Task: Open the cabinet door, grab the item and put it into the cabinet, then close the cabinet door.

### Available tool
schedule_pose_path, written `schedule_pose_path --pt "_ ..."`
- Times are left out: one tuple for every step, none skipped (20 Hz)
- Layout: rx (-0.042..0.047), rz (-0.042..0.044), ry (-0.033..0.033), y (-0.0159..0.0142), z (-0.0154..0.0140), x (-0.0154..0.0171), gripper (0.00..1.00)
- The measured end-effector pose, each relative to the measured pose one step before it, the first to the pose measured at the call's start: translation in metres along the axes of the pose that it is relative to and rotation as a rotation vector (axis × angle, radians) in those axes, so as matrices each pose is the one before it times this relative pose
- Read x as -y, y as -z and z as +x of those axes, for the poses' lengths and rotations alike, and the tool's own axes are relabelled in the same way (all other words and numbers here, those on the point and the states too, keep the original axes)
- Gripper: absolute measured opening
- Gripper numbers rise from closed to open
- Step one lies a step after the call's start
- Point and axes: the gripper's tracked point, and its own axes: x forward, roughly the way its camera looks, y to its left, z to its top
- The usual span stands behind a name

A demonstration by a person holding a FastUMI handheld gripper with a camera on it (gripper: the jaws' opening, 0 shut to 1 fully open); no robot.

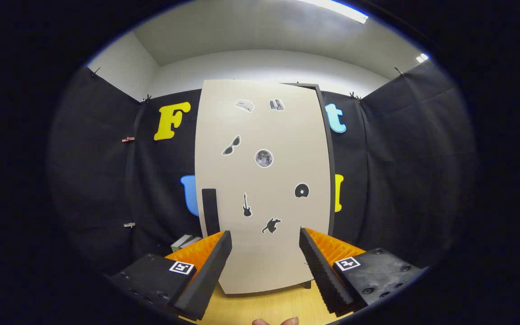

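Note:
A tall beige cabinet door (264,180) with several small stickers stands straight ahead on a wooden table (264,307). It looks nearly flush with the dark cabinet frame (330,158) showing along its right side. A dark vertical handle (210,211) is fixed near the door's lower left edge. My gripper (265,239) is open, with nothing between its fingers, and points at the lower part of the door. The handle lies just beyond and a little above the left finger (208,271). A stack of books (185,243) lies left of the cabinet, partly hidden behind the left finger.
Black cloth walls enclose the booth on both sides and behind the cabinet. Fingertips of a person's hand (276,321) show at the table's near edge, below the gripper.

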Motion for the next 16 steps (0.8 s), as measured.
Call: schedule_pose_path --pt "-0.00130 0.00014 -0.00067 0.00073 0.00139 -0.00024 0.97" --pt "-0.00100 0.00109 0.00012 0.00056 -0.00034 0.00045 0.97" --pt "0.00012 0.00060 -0.00004 0.00046 -0.00103 0.00008 0.97" --pt "-0.00038 -0.00101 0.00115 0.00022 0.00029 0.00103 0.97" --pt "0.00002 -0.00047 0.00068 0.00043 0.00189 -0.00002 0.97" --pt "-0.00138 -0.00039 0.00220 -0.00026 0.00046 0.00105 0.97" --pt "0.00123 0.00109 0.00143 -0.00041 -0.00099 0.00106 0.97" --pt "0.00105 0.00087 0.00264 -0.00072 -0.00092 0.00109 0.97" --pt "0.00261 0.00138 0.00383 -0.00048 0.00054 0.00252 0.97" --pt "0.00068 0.00163 0.00220 -0.00059 -0.00022 0.00151 0.97" --pt "0.00038 0.00230 0.00109 0.00031 -0.00101 0.00095 0.97" --pt "-0.00037 0.00094 0.00103 -0.00042 -0.00003 0.00034 0.97" --pt "0.00001 -0.00091 0.00052 0.00074 -0.00020 0.00111 0.97" --pt "0.00113 -0.00190 0.00217 -0.00029 -0.00005 0.00092 0.97" --pt "0.00202 -0.00125 0.00022 -0.00048 -0.00043 0.00056 0.97" --pt "0.00351 -0.00022 0.00097 -0.00095 -0.00003 0.00113 0.97"
